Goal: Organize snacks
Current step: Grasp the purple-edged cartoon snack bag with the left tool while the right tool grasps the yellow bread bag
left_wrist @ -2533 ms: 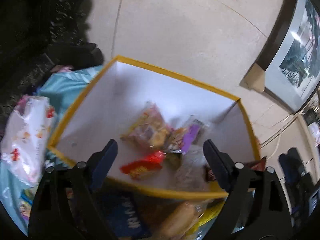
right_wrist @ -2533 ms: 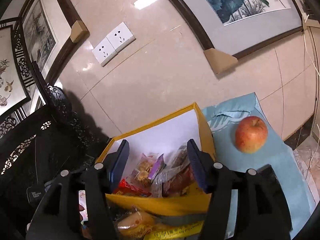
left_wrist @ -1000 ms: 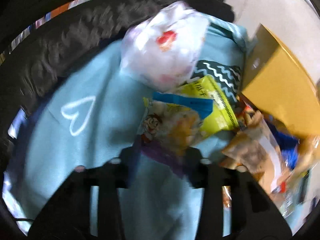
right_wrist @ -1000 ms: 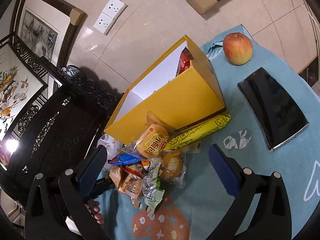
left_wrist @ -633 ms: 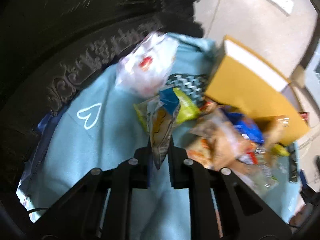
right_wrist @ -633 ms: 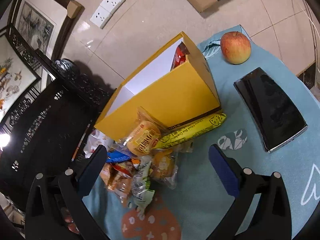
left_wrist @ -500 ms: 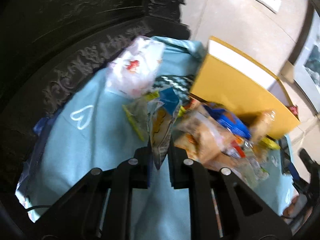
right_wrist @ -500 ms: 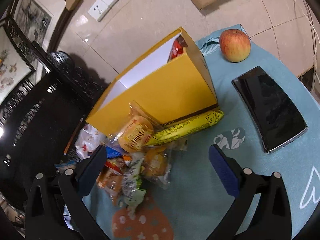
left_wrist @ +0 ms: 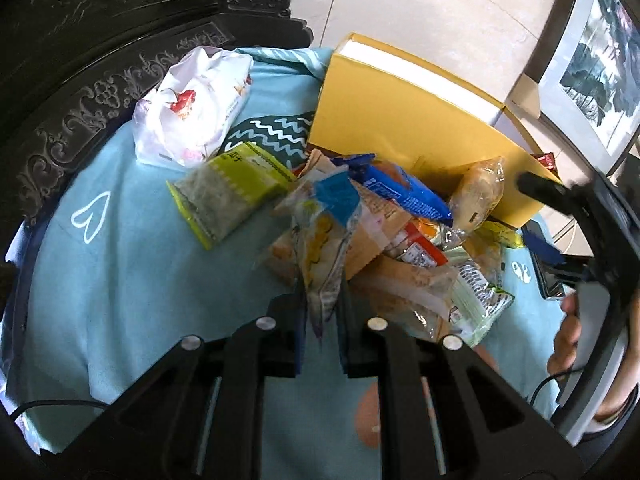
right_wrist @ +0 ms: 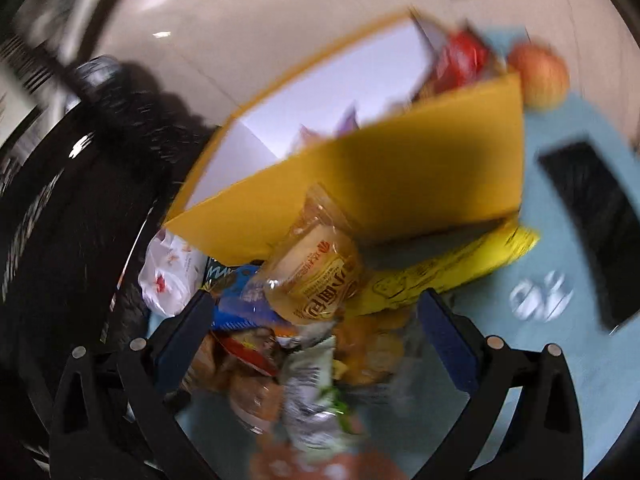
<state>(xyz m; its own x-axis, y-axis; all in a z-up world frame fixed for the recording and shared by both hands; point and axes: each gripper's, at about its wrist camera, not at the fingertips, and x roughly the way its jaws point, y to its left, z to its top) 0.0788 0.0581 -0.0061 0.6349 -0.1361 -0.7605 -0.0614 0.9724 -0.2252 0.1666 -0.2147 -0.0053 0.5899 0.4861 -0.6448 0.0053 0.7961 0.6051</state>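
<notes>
My left gripper (left_wrist: 322,312) is shut on a clear snack packet with a blue top (left_wrist: 326,240) and holds it above the blue tablecloth (left_wrist: 132,280). A pile of snack packets (left_wrist: 408,240) lies in front of the yellow box (left_wrist: 400,120). My right gripper (right_wrist: 316,340) is open wide, low over the same pile (right_wrist: 304,340), with a bun packet (right_wrist: 316,268) between its fingers and apart from them. The yellow box (right_wrist: 400,184) holds several snacks, among them a red one (right_wrist: 460,60). The right wrist view is blurred.
A white plastic bag (left_wrist: 192,104) and a green packet (left_wrist: 228,192) lie left of the pile. A long yellow cracker pack (right_wrist: 448,272), a black phone (right_wrist: 596,228) and an apple (right_wrist: 540,76) lie to the right. Dark carved furniture (left_wrist: 100,60) borders the table's left.
My left gripper closed on the blue-topped packet, lifted it and swung right toward the box. My right gripper dropped down close over the snack pile, still open.
</notes>
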